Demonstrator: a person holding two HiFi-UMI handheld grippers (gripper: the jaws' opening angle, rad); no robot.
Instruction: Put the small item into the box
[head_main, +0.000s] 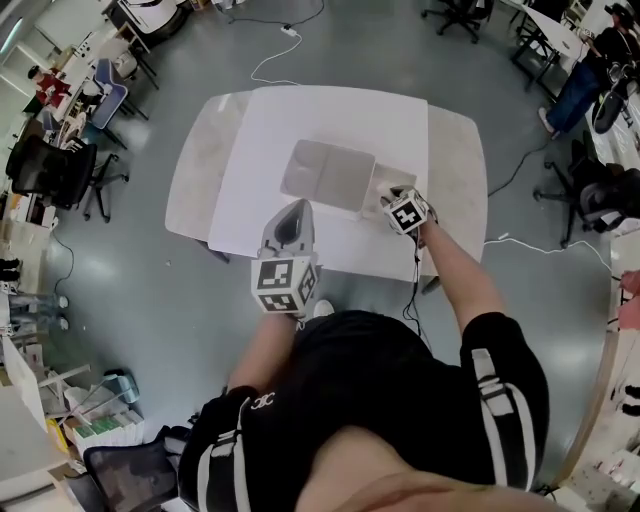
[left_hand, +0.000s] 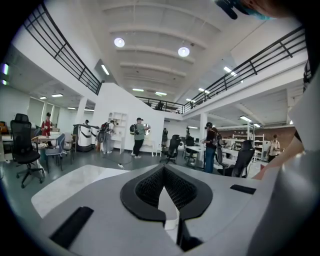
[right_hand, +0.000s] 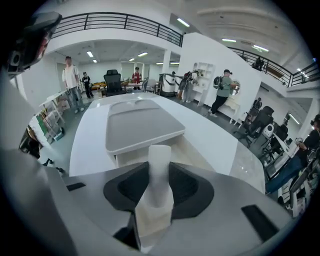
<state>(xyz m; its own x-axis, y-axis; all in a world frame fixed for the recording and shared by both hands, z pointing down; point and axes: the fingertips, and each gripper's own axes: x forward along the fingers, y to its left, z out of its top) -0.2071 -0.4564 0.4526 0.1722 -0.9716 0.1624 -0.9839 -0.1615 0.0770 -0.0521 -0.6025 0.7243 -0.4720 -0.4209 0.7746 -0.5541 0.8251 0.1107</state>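
A flat grey-lidded box (head_main: 328, 175) lies in the middle of the white table (head_main: 330, 115). In the right gripper view the box (right_hand: 142, 125) lies just ahead, its cream side wall facing me. My right gripper (head_main: 393, 196) hovers at the box's right near corner. It is shut on a small white tube-shaped item (right_hand: 160, 172) that stands up between the right gripper's (right_hand: 160, 186) black pads. My left gripper (head_main: 293, 212) is held above the table's near edge, left of the box. The left gripper's (left_hand: 164, 172) jaws meet at their tips with nothing between them.
The white top rests on a wider marble-look table (head_main: 195, 170). Cables (head_main: 275, 50) run across the grey floor around it. Office chairs (head_main: 60, 170) stand to the left, and a person (head_main: 580, 80) is at the far right. Several people (left_hand: 139, 135) stand in the background.
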